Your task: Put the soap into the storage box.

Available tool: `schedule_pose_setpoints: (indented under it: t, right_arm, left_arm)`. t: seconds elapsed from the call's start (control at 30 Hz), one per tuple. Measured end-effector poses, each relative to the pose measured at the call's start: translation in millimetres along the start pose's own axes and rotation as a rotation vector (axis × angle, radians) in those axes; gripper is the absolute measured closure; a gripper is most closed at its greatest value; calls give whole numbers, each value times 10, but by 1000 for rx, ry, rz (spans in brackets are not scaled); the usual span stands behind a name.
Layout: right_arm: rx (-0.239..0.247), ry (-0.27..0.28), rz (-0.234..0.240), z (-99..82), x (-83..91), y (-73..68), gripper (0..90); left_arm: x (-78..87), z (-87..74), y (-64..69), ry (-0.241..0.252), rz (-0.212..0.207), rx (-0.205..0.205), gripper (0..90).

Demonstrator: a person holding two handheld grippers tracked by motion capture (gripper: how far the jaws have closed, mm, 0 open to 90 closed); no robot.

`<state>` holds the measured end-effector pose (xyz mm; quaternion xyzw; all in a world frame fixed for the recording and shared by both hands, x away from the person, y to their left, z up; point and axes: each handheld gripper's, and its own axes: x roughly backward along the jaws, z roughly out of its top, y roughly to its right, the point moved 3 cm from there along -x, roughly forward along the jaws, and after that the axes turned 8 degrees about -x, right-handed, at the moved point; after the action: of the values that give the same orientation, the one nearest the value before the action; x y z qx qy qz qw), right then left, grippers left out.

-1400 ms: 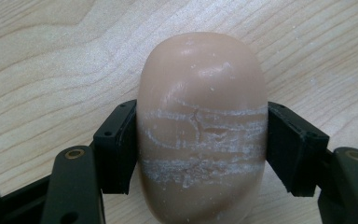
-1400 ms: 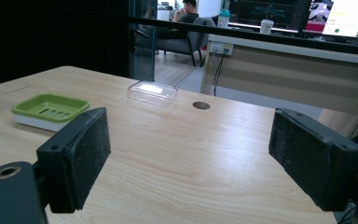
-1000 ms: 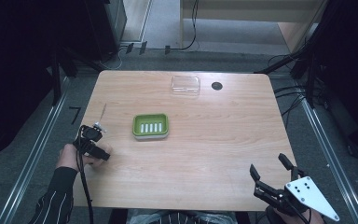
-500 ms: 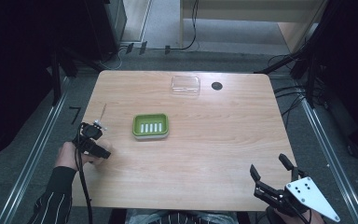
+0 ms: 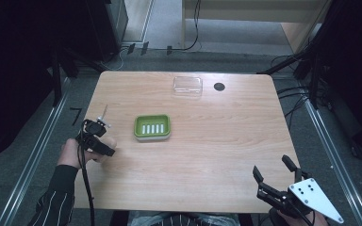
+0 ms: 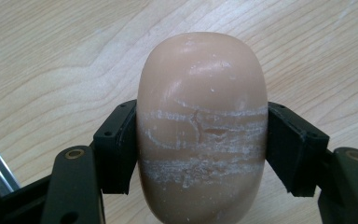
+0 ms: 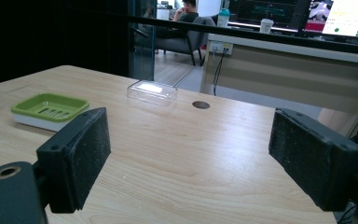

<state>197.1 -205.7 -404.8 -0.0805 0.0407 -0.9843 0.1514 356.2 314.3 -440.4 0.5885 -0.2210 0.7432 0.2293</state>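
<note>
A tan oval bar of soap (image 6: 200,84) with white scuff lines sits between my left gripper's (image 6: 201,149) two black jaws, which are shut on its sides just over the wooden table. In the high view this left gripper (image 5: 100,141) is near the table's left edge, a hand's width left of a green slotted soap dish (image 5: 152,126). My right gripper (image 5: 271,166) hovers at the front right corner, open and holding nothing. Its own camera looks between the right gripper's (image 7: 191,154) wide-apart pads toward the soap dish (image 7: 50,108).
A clear plastic box (image 5: 187,86) lies near the table's far edge, with a round black cable hole (image 5: 219,86) just to its right. The light wood table (image 5: 226,136) is bare between the dish and the right gripper. Metal rails run along the floor on both sides.
</note>
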Motion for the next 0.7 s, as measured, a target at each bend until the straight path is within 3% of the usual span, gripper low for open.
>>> schedule_pose_setpoints:
  t: [0.7]
  right_arm:
    - [2, 1, -2, -1, 5, -1, 132]
  left_arm:
    - [55, 174, -9, 16, -13, -21, 337]
